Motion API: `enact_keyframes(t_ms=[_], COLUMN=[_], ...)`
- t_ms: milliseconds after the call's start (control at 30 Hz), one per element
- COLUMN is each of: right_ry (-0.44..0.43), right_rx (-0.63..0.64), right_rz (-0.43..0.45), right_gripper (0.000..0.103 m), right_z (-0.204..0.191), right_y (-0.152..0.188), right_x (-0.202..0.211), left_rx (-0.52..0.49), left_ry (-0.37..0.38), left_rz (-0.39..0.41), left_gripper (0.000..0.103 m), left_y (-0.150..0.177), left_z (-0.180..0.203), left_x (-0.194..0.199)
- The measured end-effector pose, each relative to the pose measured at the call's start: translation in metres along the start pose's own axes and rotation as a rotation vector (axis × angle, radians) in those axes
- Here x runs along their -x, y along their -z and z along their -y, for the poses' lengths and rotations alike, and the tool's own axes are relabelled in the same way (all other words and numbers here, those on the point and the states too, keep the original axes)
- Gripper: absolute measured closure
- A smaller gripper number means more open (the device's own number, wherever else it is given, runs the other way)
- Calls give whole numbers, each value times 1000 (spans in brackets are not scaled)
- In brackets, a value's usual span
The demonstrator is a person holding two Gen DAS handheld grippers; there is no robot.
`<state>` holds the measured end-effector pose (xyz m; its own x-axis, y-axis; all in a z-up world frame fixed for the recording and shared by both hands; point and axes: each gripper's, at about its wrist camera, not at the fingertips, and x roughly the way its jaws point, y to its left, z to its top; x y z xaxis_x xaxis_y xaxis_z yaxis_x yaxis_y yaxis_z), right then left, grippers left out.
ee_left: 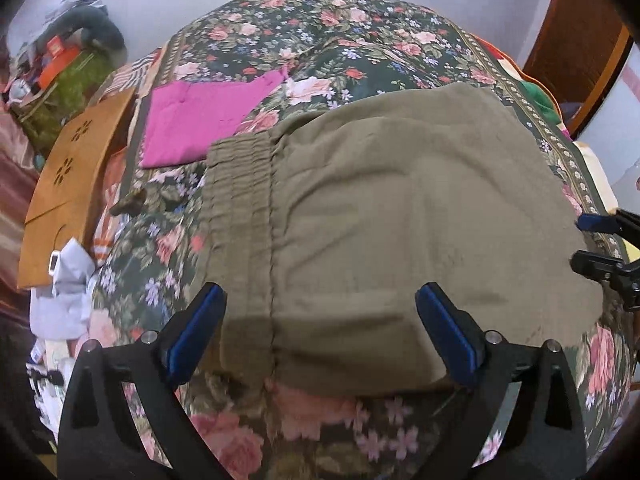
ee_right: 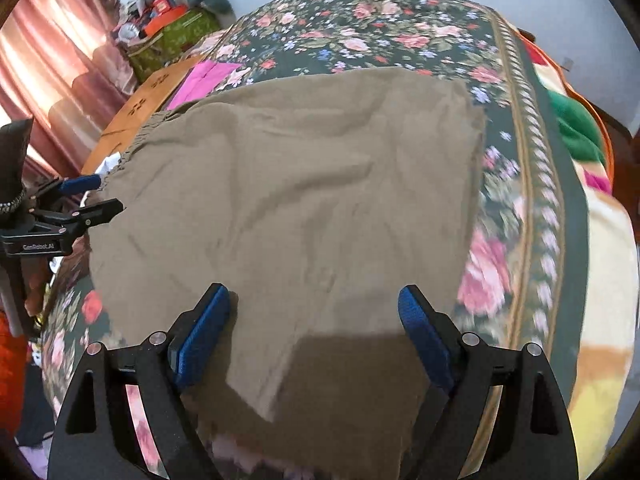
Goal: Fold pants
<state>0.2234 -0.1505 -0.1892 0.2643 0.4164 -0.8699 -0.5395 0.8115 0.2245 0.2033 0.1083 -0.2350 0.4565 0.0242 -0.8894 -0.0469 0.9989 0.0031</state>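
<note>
Olive-brown pants [ee_left: 400, 220] lie folded in a flat rectangle on the floral bedspread [ee_left: 320, 32], with the elastic waistband [ee_left: 240, 200] at the left. They also fill the right wrist view [ee_right: 300, 200]. My left gripper [ee_left: 320, 332] is open and empty above the pants' near edge by the waistband. My right gripper [ee_right: 314, 332] is open and empty above the near right part of the pants. Each gripper shows at the edge of the other's view: the right one [ee_left: 600, 244] and the left one [ee_right: 92, 196].
A folded magenta garment [ee_left: 200, 120] lies on the bed beyond the waistband. A wooden board [ee_left: 68, 184] and clutter sit at the left. A colourful blanket [ee_right: 580, 132] lies along the bed's right edge. Pink curtains [ee_right: 60, 60] hang at the left.
</note>
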Motion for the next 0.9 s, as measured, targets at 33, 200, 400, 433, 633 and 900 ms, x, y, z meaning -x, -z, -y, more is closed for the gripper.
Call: enact_keyframes(t_ms=[33,200,400,433,633,900], right_ry=[3,-20,2,0,-59,-109], right_rx=[-10,-68,-94,-87,-72,-87], right_rz=[8,26,46,53,176,156], right_gripper=[19,19,19,19,19,19], right_z=[1,8,10,8,-10,-31], right_y=[5,18,22,21,9,-10], right_x=[4,11,21,24,49,15], left_rx=[13,84,151,174,289,335], left_ry=[0,17,50,76,183,256], left_rz=[3,13,20,18,47,-36], left_gripper=[5,5,5,5,6,6], left_y=[3,13,26,27,31,44], left_z=[-1,-9,-15,-18,-32,-24], left_x=[2,11,27,30,54,35])
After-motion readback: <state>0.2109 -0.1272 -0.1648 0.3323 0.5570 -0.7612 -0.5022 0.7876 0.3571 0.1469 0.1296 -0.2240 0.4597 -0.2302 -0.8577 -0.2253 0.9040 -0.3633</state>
